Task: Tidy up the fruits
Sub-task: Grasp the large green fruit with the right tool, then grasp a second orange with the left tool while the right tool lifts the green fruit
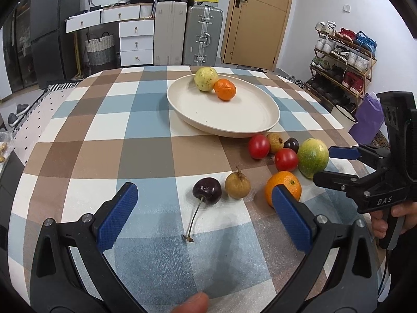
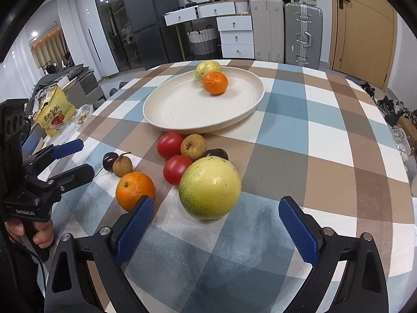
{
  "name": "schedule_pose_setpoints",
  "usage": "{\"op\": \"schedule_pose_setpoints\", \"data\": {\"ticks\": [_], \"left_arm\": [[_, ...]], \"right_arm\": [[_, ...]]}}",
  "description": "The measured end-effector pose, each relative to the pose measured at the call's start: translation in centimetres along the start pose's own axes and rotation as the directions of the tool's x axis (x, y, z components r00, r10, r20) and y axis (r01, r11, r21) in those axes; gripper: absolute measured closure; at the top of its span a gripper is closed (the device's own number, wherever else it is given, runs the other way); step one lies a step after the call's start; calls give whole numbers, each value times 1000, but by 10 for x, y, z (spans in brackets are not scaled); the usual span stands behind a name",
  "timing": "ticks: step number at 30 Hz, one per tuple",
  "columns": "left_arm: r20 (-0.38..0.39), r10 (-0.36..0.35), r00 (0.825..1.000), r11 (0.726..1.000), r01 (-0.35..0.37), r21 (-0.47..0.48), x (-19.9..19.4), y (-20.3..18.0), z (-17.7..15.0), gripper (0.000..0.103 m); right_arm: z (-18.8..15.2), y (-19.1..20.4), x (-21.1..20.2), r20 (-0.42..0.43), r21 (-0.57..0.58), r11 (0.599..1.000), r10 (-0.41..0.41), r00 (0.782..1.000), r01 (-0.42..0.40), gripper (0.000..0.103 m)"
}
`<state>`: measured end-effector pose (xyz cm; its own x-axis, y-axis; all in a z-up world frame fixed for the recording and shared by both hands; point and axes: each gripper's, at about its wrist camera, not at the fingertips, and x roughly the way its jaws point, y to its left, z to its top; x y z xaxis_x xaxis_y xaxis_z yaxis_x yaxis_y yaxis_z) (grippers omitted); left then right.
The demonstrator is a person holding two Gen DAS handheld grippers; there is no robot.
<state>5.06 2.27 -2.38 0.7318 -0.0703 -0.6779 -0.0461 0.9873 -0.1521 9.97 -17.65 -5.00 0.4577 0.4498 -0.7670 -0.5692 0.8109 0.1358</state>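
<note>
A cream plate (image 1: pixel 234 120) (image 2: pixel 182 109) holds a yellow-green fruit (image 1: pixel 206 78) and a small orange (image 1: pixel 225 89). In front of it on the checked cloth lie two red tomatoes (image 1: pixel 258 146), two brown longans (image 1: pixel 237 184), two dark cherries (image 1: pixel 207 191), an orange (image 1: pixel 286 186) (image 2: pixel 135 190) and a big green-yellow fruit (image 1: pixel 312 157) (image 2: pixel 209 191). My left gripper (image 1: pixel 206 208) is open and empty just short of the stemmed cherry. My right gripper (image 2: pixel 216 216) is open and empty, its pads either side of the big fruit, just short of it.
The round table (image 2: pixel 338 135) drops off at right. Suitcases (image 1: pixel 204 35), white drawers (image 1: pixel 135 41), a door and a shoe rack (image 1: pixel 341 60) stand behind. A yellow snack bag (image 2: pixel 52 110) lies at left. The right gripper also shows in the left wrist view (image 1: pixel 328 163), the left gripper in the right wrist view (image 2: pixel 86 157).
</note>
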Motion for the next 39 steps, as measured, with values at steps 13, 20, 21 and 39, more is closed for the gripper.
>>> {"op": "schedule_pose_setpoints", "data": {"ticks": [13,20,21,39], "left_arm": [[-5,-20,1000,999,20,31,1,-8,-2,1],[1,-49,999,998,49,30,1,-12,-1,1],[1,-54,999,998,54,29,-1,-12,-1,1],[-66,-127,990,975,137,176,10,-63,-9,37]], "right_arm": [[5,1,10,8,12,998,57,998,-57,32],[3,2,8,25,1,996,87,996,-87,53],[3,2,8,28,1,996,90,996,-90,53],[1,-5,-8,118,23,989,143,983,-146,54]]}}
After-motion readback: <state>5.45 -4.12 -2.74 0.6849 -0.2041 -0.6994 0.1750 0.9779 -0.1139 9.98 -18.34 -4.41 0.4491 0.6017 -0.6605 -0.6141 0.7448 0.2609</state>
